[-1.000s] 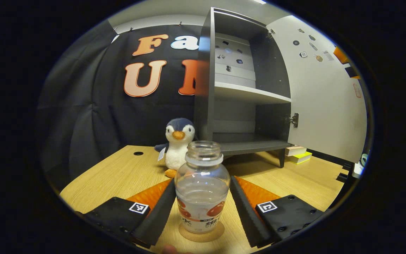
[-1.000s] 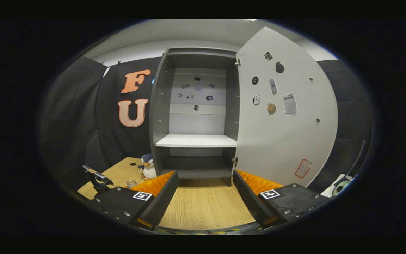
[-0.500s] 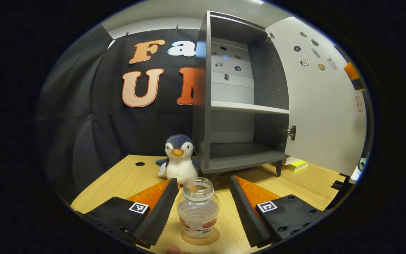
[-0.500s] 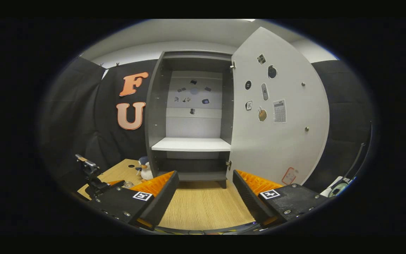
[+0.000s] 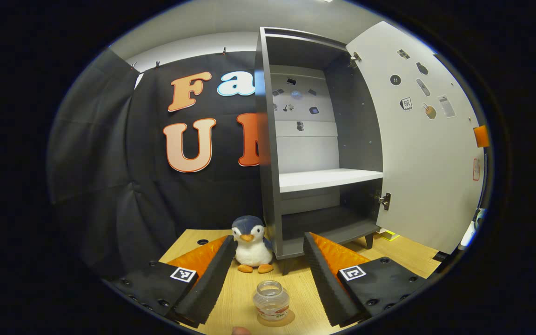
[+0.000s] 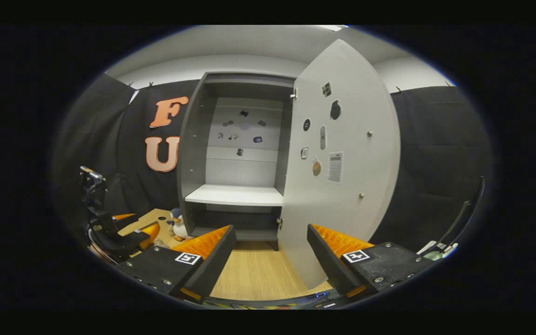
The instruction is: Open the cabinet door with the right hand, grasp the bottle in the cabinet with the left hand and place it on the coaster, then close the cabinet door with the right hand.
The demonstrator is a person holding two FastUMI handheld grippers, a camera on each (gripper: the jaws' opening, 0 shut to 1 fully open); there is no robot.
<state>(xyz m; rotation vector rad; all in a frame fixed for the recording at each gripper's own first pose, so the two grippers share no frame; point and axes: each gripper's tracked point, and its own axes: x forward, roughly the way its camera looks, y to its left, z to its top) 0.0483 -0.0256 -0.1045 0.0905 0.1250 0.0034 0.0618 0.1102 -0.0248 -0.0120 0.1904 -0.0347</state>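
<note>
On the coaster [image 5: 275, 320], upright bottle [image 5: 271, 300], left gripper [image 5: 264, 279] spread empty, right gripper [image 6: 270, 256] likewise, cabinet door [image 6: 342, 163] ajar

coaster [image 5: 275, 320] mostly under bottle [image 5: 271, 300] — stickers [image 6: 322, 137] illegible

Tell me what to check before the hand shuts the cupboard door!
1. Small clear glass bottle stands upright on the round brown coaster: ok.
2. Left gripper is open, fingers apart from the bottle: ok.
3. Dark grey cabinet has bare shelves, nothing sticking out into the door's path: ok.
4. White cabinet door is open and ready to swing: ok.
5. Right gripper is open, with the door's lower edge between its fingers; whether they touch it: cannot tell.
6. Plush penguin sits beside the cabinet's left wall, away from the door: ok.
</note>
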